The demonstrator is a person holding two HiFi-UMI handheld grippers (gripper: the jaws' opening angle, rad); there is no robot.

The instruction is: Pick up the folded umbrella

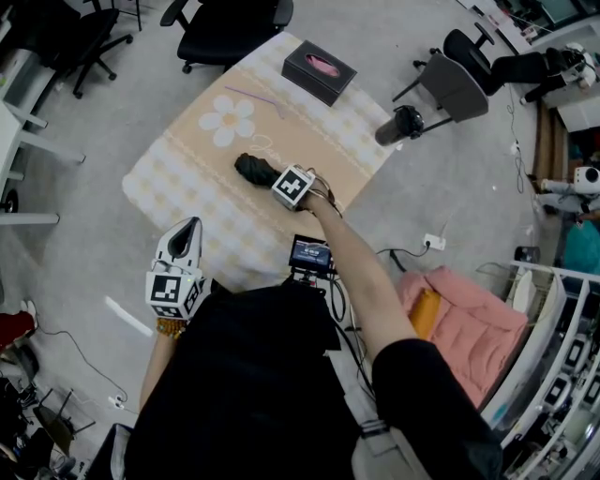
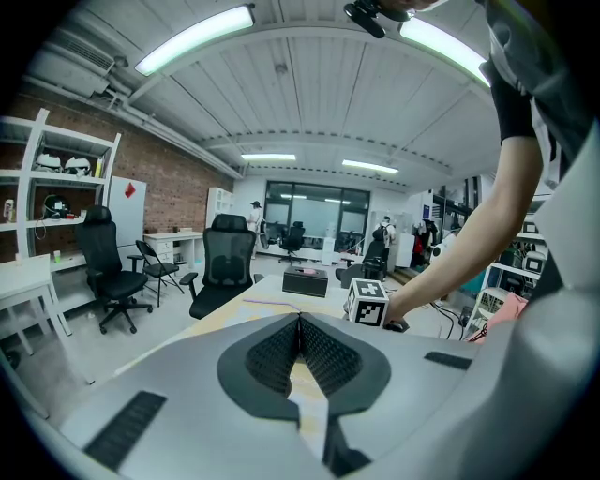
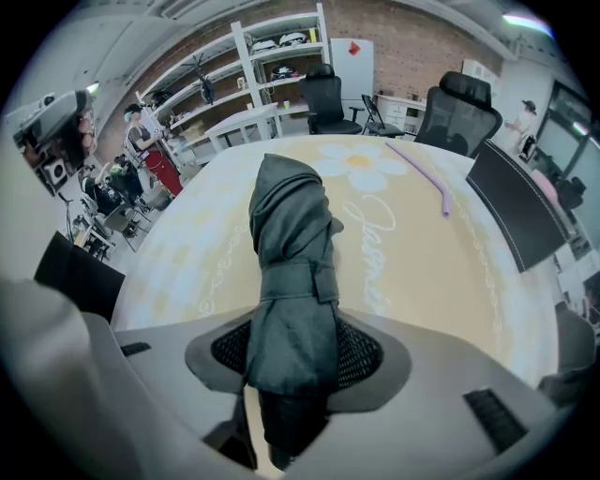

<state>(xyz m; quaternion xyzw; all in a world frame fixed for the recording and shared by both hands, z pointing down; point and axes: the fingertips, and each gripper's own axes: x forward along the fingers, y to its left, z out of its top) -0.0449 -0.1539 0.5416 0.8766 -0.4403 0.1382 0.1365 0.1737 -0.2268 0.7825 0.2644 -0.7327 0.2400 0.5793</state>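
Observation:
The folded umbrella point(image 1: 251, 169), dark grey-green with a strap round it, lies across the middle of the daisy-print tablecloth point(image 1: 187, 178). My right gripper point(image 1: 272, 176) points steeply down and is shut on the umbrella point(image 3: 292, 272), its mesh pads point(image 3: 354, 354) pressing on both sides near the handle end. Whether the umbrella rests on the cloth or hangs just above it I cannot tell. My left gripper point(image 1: 191, 228) is held near the table's front edge, away from the umbrella. Its jaws meet with nothing between them point(image 2: 300, 323).
A black tissue box point(image 1: 319, 70) stands at the table's far end and a purple straw point(image 1: 258, 96) lies near the daisy print. Office chairs point(image 1: 225, 23) stand beyond the table, and a grey chair point(image 1: 450, 84) and a pink cushion point(image 1: 469, 323) to the right.

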